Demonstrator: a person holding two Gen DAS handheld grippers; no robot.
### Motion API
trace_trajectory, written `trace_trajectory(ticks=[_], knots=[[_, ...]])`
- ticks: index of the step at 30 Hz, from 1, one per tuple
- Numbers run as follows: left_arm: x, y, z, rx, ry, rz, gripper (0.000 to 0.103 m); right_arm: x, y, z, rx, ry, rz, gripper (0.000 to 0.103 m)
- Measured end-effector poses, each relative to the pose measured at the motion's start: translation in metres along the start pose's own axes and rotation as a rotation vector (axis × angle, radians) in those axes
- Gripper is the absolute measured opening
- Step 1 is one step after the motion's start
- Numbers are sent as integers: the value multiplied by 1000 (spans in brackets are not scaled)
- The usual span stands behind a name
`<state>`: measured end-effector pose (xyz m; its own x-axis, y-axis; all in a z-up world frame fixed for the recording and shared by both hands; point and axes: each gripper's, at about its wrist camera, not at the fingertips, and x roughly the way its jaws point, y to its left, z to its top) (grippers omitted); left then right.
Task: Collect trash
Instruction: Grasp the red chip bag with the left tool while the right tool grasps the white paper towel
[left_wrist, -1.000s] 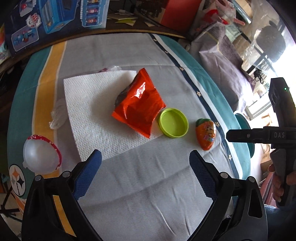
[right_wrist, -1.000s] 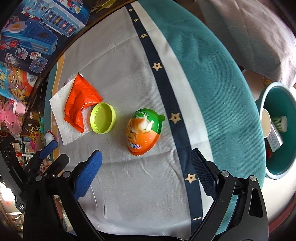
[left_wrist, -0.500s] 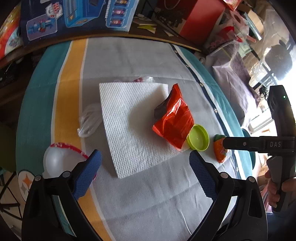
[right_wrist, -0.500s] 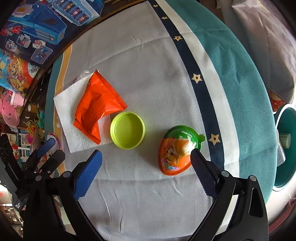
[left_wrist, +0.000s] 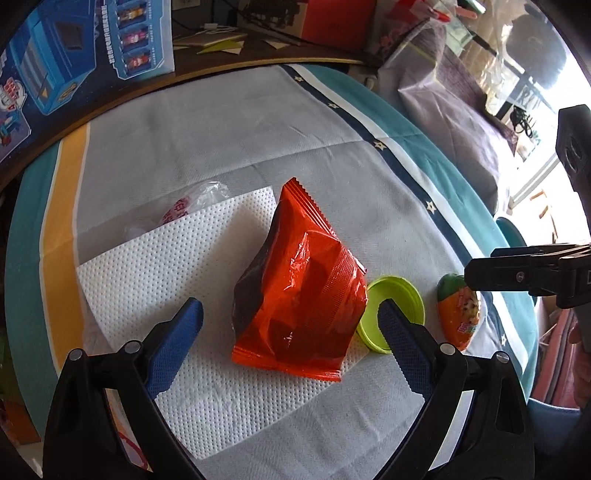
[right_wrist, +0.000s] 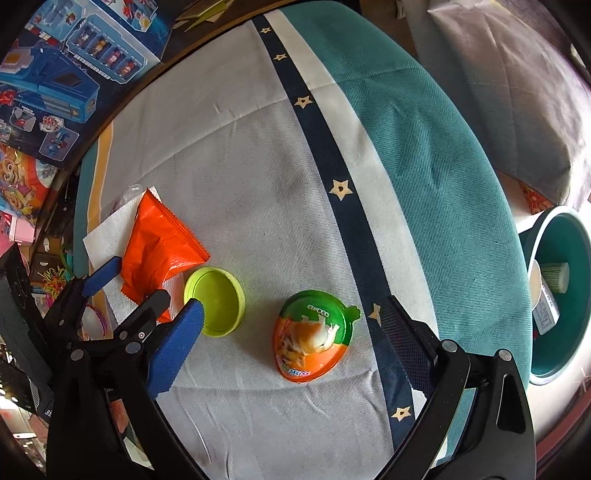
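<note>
Your left gripper (left_wrist: 290, 319), spread wide, straddles the red snack wrapper (left_wrist: 295, 295) beside the green lid (left_wrist: 393, 314); light, crinkly, slippery—pinch its crimped edge.

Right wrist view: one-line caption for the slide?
Open right gripper frames egg wrapper on tablecloth, green lid and orange bag to its left.

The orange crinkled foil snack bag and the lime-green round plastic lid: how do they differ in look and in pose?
The orange crinkled foil snack bag is puffed and wrinkled; the lime-green round plastic lid is flat, smooth and rigid. The bag lies mostly on the white paper towel; the lid lies rim up, mainly on the cloth. Both rest side by side, ungrasped.
</note>
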<state>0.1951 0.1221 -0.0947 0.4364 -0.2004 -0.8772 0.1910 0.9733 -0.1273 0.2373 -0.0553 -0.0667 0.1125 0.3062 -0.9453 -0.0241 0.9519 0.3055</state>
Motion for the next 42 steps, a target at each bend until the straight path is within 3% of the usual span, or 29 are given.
trace_trajectory(ticks=[3, 5, 7, 8, 10, 18, 32, 39, 42], knots=[[7, 0, 3, 6, 10, -1, 95, 4, -1, 1, 0, 6, 5, 92], [8, 0, 3, 7, 8, -6, 85, 7, 0, 2, -2, 10, 9, 92], [10, 0, 3, 1, 18, -19, 53, 9, 0, 2, -2, 12, 11, 92], [9, 0, 3, -3, 9, -14, 49, 9, 1, 2, -3, 13, 11, 92], [3, 2, 3, -25, 0, -40, 21, 9, 3, 2, -7, 11, 13, 92], [-55, 33, -8, -105, -89, -47, 20, 6, 37, 0, -90, 4, 19, 92], [-105, 126, -57, -283, -132, 17, 20, 71, 176, -11, -463, 59, -14, 92], [-102, 136, -65, -307, -128, 11, 20, 90, 200, -15, -571, -27, -118, 94], [-100, 139, -64, -321, -131, 3, 20, 90, 203, -25, -626, -72, -141, 88]])
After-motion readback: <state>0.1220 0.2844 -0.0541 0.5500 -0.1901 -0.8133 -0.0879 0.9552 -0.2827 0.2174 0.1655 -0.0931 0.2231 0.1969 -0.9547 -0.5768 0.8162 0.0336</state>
